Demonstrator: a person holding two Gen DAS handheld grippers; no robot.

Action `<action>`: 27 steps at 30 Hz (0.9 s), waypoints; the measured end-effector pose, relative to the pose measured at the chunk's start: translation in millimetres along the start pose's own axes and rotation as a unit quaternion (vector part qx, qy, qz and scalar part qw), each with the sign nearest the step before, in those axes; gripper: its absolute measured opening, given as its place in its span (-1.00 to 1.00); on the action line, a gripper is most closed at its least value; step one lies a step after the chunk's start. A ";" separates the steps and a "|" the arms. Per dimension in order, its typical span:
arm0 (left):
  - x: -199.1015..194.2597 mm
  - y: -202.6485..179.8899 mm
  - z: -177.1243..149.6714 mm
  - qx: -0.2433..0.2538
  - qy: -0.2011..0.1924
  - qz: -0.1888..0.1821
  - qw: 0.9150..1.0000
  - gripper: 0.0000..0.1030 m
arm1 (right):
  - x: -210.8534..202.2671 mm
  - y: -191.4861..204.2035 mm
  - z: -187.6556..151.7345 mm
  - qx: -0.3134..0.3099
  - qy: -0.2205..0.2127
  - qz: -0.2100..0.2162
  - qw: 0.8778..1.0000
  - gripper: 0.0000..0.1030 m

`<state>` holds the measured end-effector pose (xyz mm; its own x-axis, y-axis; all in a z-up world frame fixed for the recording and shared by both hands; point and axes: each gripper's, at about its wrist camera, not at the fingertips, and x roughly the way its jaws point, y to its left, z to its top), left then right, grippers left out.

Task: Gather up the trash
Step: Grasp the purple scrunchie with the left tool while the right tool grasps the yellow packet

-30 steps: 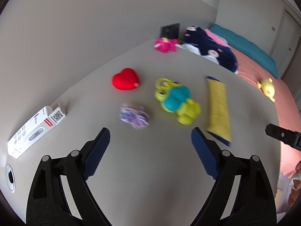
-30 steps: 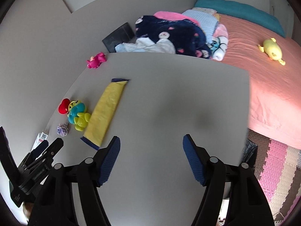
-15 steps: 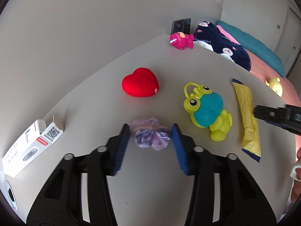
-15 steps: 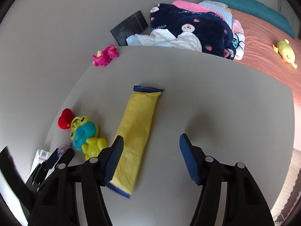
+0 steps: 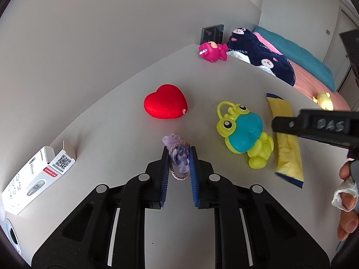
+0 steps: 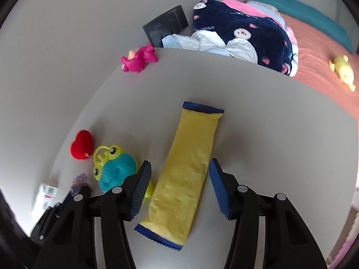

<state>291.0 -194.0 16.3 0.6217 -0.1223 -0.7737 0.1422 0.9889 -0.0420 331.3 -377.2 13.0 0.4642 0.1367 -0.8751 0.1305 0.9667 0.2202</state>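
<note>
While both grippers work grey tabletop (image 5: 235, 201), pick-up step under way. Left gripper (image 5: 179, 163) closing, pads pressing crumpled purple wrapper (image 5: 178, 157), which lies mid-table, between white thermometer box (image 5: 33, 179) at wall edge and frog toy (image 5: 243, 134). Right gripper (image 6: 179, 186) closing but pads not touching yellow snack wrapper (image 6: 188, 172), flat between them, nearer bed-side edge. Next, judged: right descends, pinches wrapper; left lifts clear. Red heart (image 5: 165, 105) and pink dinosaur (image 5: 213, 52), at far corner, look like toys, not trash.
</note>
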 end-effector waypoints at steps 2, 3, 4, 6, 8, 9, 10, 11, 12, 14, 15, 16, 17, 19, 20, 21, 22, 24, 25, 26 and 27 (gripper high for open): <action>-0.6 1.0 -0.1 -0.003 0.000 -0.003 1.000 -0.68 | -0.3 5.1 -1.6 -0.019 -0.002 -0.022 1.000 -0.23; -0.3 0.3 -0.2 -0.004 0.000 -0.001 1.000 -0.68 | -1.0 5.7 -2.9 -0.024 0.001 -0.024 0.999 -0.29; -0.1 0.5 -0.3 -0.006 0.001 -0.002 1.000 -0.68 | -2.5 4.1 -4.5 -0.023 0.004 -0.021 0.999 -0.48; 0.7 -0.2 -0.1 -0.007 0.001 0.000 1.000 -0.68 | -5.7 -1.5 -7.5 -0.014 0.008 -0.011 1.000 -0.59; 0.0 -0.9 -0.6 -0.006 0.000 0.010 1.000 -0.68 | -11.3 -6.5 -12.1 -0.016 0.012 -0.008 1.000 -0.62; -0.3 -1.6 -0.7 -0.006 -0.001 0.014 1.000 -0.68 | -13.4 -7.4 -14.1 -0.018 0.010 -0.006 1.000 -0.62; -0.1 -2.1 -0.8 -0.005 -0.001 0.014 1.000 -0.68 | -18.7 -10.2 -17.1 -0.022 0.005 -0.005 1.000 -0.62; 0.3 -2.3 -0.7 -0.004 -0.001 0.015 1.000 -0.68 | -24.8 -12.8 -20.0 -0.026 0.000 -0.005 1.000 -0.62; 0.1 -2.9 -1.0 -0.003 -0.001 0.016 1.000 -0.68 | -31.0 -15.4 -22.5 -0.031 -0.005 -0.007 0.999 -0.62; 0.6 -6.5 -0.9 0.001 -0.001 0.019 1.000 -0.68 | -42.1 -21.3 -27.1 -0.038 -0.012 -0.011 0.999 -0.62; 0.7 -8.2 -0.9 0.003 -0.001 0.021 1.000 -0.68 | -46.7 -24.1 -28.5 -0.039 -0.015 -0.012 0.999 -0.62; 0.5 -9.5 -1.3 0.005 -0.001 0.023 1.000 -0.68 | -54.0 -29.6 -31.3 -0.036 -0.018 -0.012 0.999 -0.62; 0.2 -10.7 -1.6 0.008 -0.001 0.025 1.000 -0.68 | -59.5 -34.2 -33.6 -0.034 -0.020 -0.011 0.999 -0.62; -1.8 -14.1 -2.4 0.013 -0.002 0.027 1.000 -0.68 | -72.5 -44.9 -39.1 -0.028 -0.024 -0.009 0.999 -0.62; -4.0 -15.7 -3.1 0.015 -0.004 0.029 0.999 -0.68 | -79.4 -49.9 -42.3 -0.025 -0.026 -0.008 0.999 -0.62; -8.2 -19.4 -5.0 0.017 -0.006 0.027 0.999 -0.68 | -86.3 -54.8 -45.7 -0.023 -0.029 -0.007 0.999 -0.62; -11.4 -21.1 -6.5 0.018 -0.007 0.025 0.999 -0.68 | -95.3 -61.4 -50.2 -0.023 -0.033 -0.004 0.999 -0.62; -20.8 -30.6 -12.5 0.024 -0.009 0.017 1.000 -0.68 | -108.0 -71.3 -57.3 -0.023 -0.039 -0.004 0.999 -0.62; -24.4 -35.2 -15.3 0.025 -0.007 0.011 1.000 -0.68 | -116.7 -79.2 -62.3 -0.021 -0.043 -0.003 0.999 -0.62; -28.3 -40.3 -17.6 0.025 -0.005 0.004 1.000 -0.68 | -120.9 -83.2 -65.3 -0.020 -0.044 -0.002 0.999 -0.62; -34.7 -49.1 -20.5 0.030 -0.004 -0.003 1.000 -0.68 | -128.9 -91.0 -70.2 -0.017 -0.048 -0.002 0.999 -0.62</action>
<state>246.6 -236.6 32.2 0.6268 -0.1299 -0.7683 0.1924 0.9813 -0.0088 198.1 -467.6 75.6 0.5453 0.1139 -0.8305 0.1038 0.9739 0.2017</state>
